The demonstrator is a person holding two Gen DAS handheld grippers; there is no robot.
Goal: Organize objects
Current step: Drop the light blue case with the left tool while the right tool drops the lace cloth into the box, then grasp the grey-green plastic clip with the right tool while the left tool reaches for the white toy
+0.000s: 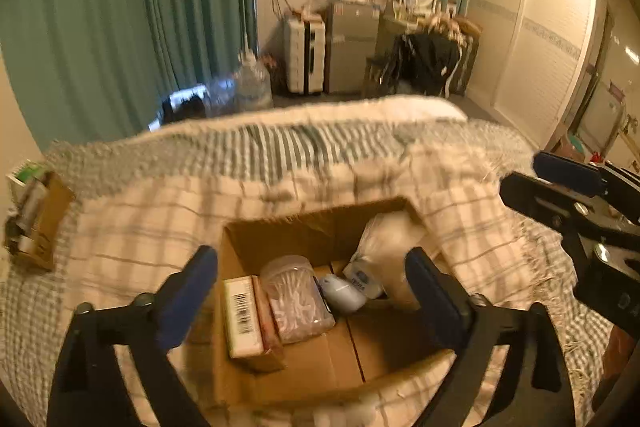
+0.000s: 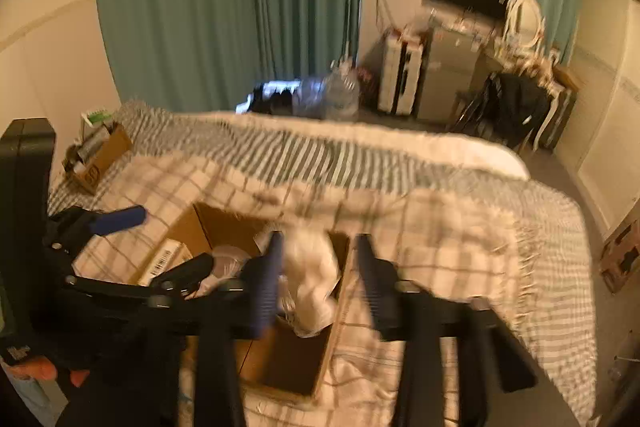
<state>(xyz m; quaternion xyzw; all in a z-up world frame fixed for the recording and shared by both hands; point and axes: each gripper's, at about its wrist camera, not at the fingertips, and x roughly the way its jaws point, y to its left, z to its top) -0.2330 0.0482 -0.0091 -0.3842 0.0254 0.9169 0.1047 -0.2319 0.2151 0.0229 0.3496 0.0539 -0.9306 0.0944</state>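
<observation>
An open cardboard box (image 1: 280,231) lies on the bed. In it are a flat barcoded box (image 1: 242,317), a clear tub of cotton swabs (image 1: 296,297), a pale blue mouse (image 1: 343,293) and a white plastic bag (image 1: 384,247). My left gripper (image 1: 312,283) is open and empty just above the box, fingers on either side of the contents. My right gripper (image 2: 318,267) is open and empty over the box's right part, above the white bag (image 2: 312,267). The right gripper also shows in the left wrist view (image 1: 560,187), and the left gripper shows in the right wrist view (image 2: 160,243).
The bed has a checked and striped blanket (image 1: 160,195). A second cardboard box with items (image 1: 36,219) stands at the bed's far left edge. Beyond the bed are water bottles (image 1: 248,87), drawers, a fridge, a chair with clothes and green curtains.
</observation>
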